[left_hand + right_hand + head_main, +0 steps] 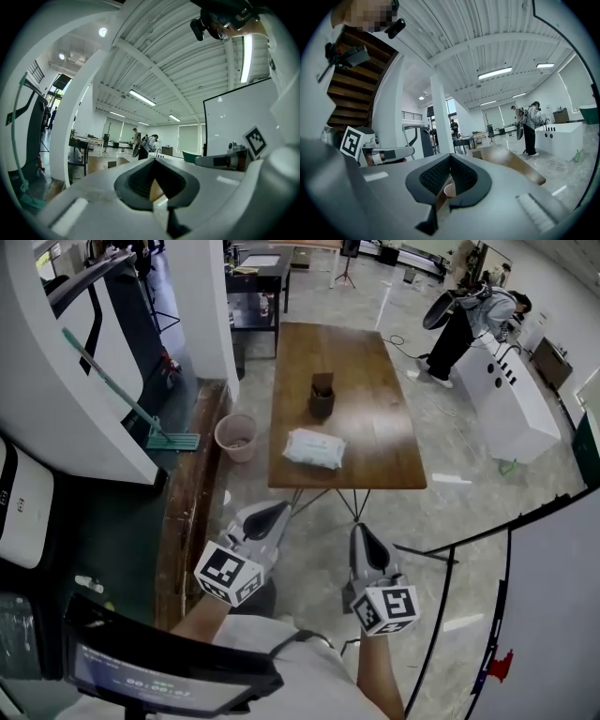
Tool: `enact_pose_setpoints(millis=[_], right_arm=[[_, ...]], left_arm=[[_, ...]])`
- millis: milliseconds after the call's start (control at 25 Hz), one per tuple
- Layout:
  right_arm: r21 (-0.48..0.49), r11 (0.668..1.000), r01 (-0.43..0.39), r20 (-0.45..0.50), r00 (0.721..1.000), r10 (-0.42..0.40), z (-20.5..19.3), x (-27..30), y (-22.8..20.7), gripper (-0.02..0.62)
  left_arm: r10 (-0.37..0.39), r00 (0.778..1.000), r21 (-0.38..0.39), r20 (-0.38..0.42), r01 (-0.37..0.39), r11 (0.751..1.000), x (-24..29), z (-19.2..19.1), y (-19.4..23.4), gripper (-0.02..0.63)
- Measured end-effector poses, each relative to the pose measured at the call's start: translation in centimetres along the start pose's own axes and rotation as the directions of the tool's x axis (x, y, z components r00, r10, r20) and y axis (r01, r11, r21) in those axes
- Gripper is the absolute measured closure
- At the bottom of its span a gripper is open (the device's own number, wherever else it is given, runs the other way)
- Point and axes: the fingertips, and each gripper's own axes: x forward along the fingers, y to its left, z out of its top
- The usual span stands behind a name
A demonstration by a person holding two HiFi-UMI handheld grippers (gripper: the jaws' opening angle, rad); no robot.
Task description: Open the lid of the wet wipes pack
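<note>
- Head view: wipes pack (314, 448) lying flat on a wooden table (384, 446), near its front edge, with a dark cup (322, 397) just behind. Lid apparently down, though too small to be sure.
- Same view: left gripper (278, 510) and right gripper (360, 530) held level above the floor, well short of the table, touching nothing.
- Left gripper view: jaws pressed together, nothing between them; table far ahead.
- Right gripper view: jaws likewise together and empty; table ahead, pack not made out.
- Progress, as judged: nothing done yet. Reaching the pack, steadying it and lifting the lid all left to do.
</note>
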Motion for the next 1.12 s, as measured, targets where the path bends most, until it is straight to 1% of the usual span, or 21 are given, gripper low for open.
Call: enact_pose_setpoints(millis=[200, 360, 600, 680, 840, 1040, 1120], right_arm=[[-0.010, 1.000, 0.001, -0.023, 1.000, -0.001, -0.4, 4.7, -1.4, 0.586], [-0.020, 1.000, 0.012, -0.029, 1.000, -0.013, -0.3, 9.0, -2.6, 0.586], [-0.012, 1.000, 0.023, -0.007, 1.000, -0.023, 0.2, 14.9, -4.2, 0.586], [-0.030, 0.999, 0.034, -0.012, 0.999, -0.034, 0.1, 16.8, -4.7, 0.586], [-0.099, 0.995, 0.034, -0.059, 0.997, -0.040, -0.5, 20.2, -4.9, 0.584], [-0.091, 0.994, 0.054, -0.068, 0.996, -0.061, -0.7, 23.2, -5.5, 0.584], [-0.095, 0.994, 0.050, -0.078, 0.995, -0.058, -1.0, 24.1, -5.7, 0.584]], left_arm=[[-0.024, 1.000, -0.019, -0.015, 0.023, 1.000, 3.5, -0.8, 3.8, 0.600], [-0.056, 0.998, -0.004, -0.038, 0.055, 0.998, 6.5, -0.6, 7.2, 0.600], [-0.133, 0.989, 0.046, -0.063, 0.136, 0.990, 11.6, -0.2, 11.3, 0.600], [-0.160, 0.985, 0.037, -0.067, 0.163, 0.986, 13.3, -0.1, 12.8, 0.600], [-0.201, 0.977, 0.027, -0.071, 0.203, 0.979, 15.8, -0.3, 15.5, 0.600], [-0.239, 0.968, 0.014, -0.079, 0.241, 0.970, 17.9, -0.6, 17.8, 0.600], [-0.254, 0.963, -0.003, -0.090, 0.255, 0.967, 18.4, -1.0, 18.4, 0.600]])
